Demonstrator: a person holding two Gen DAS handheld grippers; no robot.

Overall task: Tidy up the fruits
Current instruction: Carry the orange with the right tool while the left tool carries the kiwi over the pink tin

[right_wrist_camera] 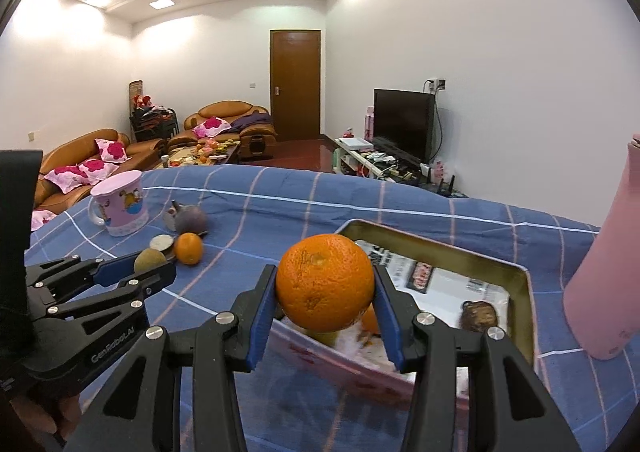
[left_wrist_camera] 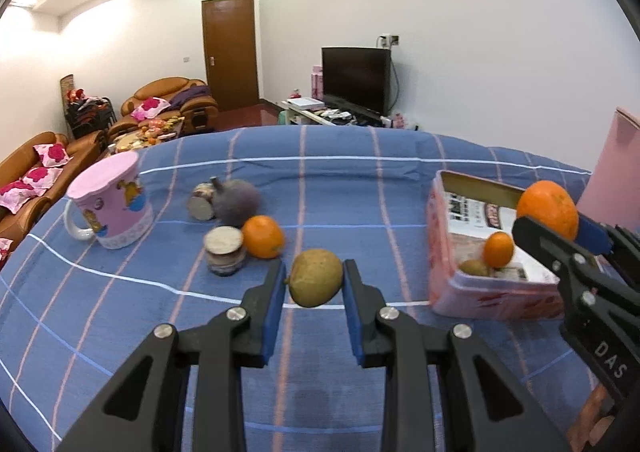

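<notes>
On the blue checked cloth [left_wrist_camera: 360,180], far left, you have one pink mug [left_wrist_camera: 110,204] with a lid on. To its right lie two small round tins [left_wrist_camera: 224,252], one on its side against one dark purple fruit [left_wrist_camera: 238,200], the other upright and touching one loose orange [left_wrist_camera: 263,236].

Your left gripper [left_wrist_camera: 314,284] is clamped on one green-brown fruit [left_wrist_camera: 316,277], held clear of the cloth. The pink tin box [left_wrist_camera: 496,296] sits to the right; inside you can count one small orange [left_wrist_camera: 498,249] and one green-brown fruit [left_wrist_camera: 474,267]; any others are hidden.

Your right gripper [right_wrist_camera: 326,292] pinches one large orange [right_wrist_camera: 325,288] above the box's near edge. One pink bottle [right_wrist_camera: 608,272] stands far right.
</notes>
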